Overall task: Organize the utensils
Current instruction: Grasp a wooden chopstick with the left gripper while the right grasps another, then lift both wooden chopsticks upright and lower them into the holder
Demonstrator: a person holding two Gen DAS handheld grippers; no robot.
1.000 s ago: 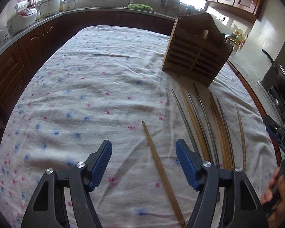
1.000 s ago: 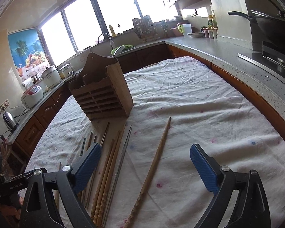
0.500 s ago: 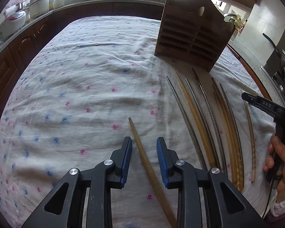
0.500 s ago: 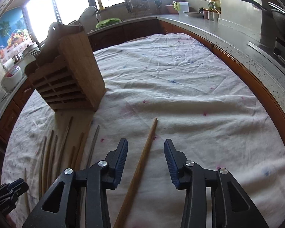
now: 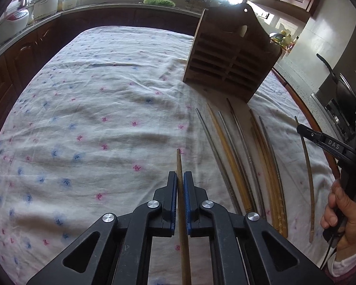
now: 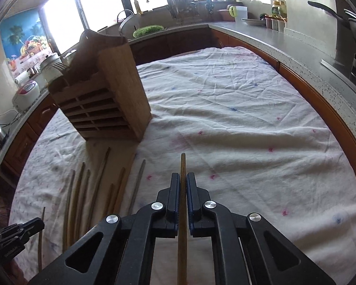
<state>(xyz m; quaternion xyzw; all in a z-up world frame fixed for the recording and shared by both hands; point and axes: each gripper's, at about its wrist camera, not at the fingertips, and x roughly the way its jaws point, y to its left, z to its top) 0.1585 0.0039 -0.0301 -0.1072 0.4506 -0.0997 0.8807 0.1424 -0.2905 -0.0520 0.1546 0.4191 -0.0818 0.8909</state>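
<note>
Both the left tongs (image 5: 180, 187) and right tongs (image 6: 182, 187) are clamped on a brown wooden chopstick (image 5: 181, 190) each. Next judged: carrying them to the slatted wooden holder (image 5: 227, 64) at 1 o'clock on the desk (image 5: 95, 109).

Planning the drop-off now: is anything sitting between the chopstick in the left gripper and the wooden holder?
Nothing visible: only bare tablecloth lies between the chopstick in the left gripper and the wooden holder.

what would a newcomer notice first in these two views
Each gripper's jaws are shut on a wooden chopstick: left gripper on one chopstick, right gripper on another. Behind stands the slatted wooden holder, with a row of loose chopsticks lying before it on the flowered tablecloth.
</note>
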